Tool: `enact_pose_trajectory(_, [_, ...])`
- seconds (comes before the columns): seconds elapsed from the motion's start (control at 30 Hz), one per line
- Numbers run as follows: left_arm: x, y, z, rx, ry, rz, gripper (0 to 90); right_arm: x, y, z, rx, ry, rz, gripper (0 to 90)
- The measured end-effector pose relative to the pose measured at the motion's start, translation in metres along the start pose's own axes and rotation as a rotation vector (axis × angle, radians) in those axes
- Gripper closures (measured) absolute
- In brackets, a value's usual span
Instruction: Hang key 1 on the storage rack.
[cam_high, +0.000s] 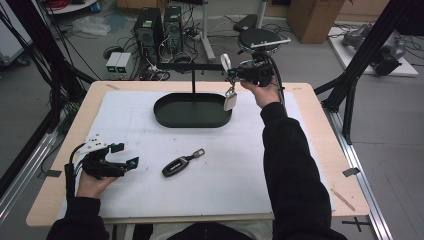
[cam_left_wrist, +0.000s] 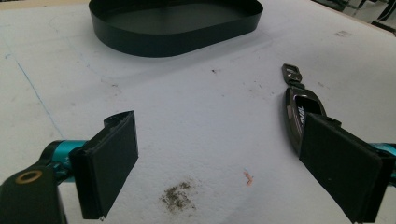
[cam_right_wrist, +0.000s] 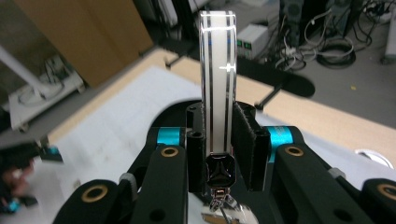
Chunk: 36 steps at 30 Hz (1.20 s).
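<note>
My right gripper (cam_high: 231, 74) is raised beside the right end of the black stand's crossbar (cam_high: 192, 66). It is shut on a white strap loop (cam_high: 225, 61), and a white tag (cam_high: 230, 101) dangles below it over the tray. In the right gripper view the strap (cam_right_wrist: 217, 56) stands upright between the shut jaws of that gripper (cam_right_wrist: 219, 112), with a black clasp (cam_right_wrist: 219, 170) under it. A dark car key fob (cam_high: 180, 164) lies on the white mat. My left gripper (cam_high: 127, 155) rests open at the front left; the fob (cam_left_wrist: 299, 109) lies just beyond its right pad (cam_left_wrist: 341, 168).
A black oval tray (cam_high: 192, 122) sits at the back middle of the mat, with the stand's post rising from it; the left gripper view shows its wall (cam_left_wrist: 173, 42). Black frame posts (cam_high: 357, 55) flank the wooden table. Computers and cables (cam_high: 160, 30) lie on the floor beyond.
</note>
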<state>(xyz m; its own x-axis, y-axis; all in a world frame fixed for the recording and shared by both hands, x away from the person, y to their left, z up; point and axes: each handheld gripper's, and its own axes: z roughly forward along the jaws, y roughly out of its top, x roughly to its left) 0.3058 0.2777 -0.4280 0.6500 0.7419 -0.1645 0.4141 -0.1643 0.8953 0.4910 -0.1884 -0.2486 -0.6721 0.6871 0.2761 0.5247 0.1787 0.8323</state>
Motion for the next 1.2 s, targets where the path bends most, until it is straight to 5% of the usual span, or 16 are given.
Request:
enact_pose_trajectory(0.1, [-0.001,0.0,0.001,0.003,-0.003,0.002,12.6,-0.005,0.006,0.002,-0.049,0.001,0.025,76.0])
enact_pose_trajectory(0.5, [0.002,0.0,0.0,0.001,0.008,-0.003,12.6,-0.017,0.021,0.02,-0.079,-0.022,0.045,75.9])
enact_pose_trajectory(1.03, [0.001,0.0,-0.001,-0.004,-0.008,-0.003,13.1,-0.025,0.039,0.038,-0.076,-0.077,0.076,75.9])
enact_pose_trajectory(1.2, [0.001,0.0,-0.001,-0.003,-0.001,-0.006,13.1,-0.032,0.041,0.04,-0.104,-0.049,0.106,75.9])
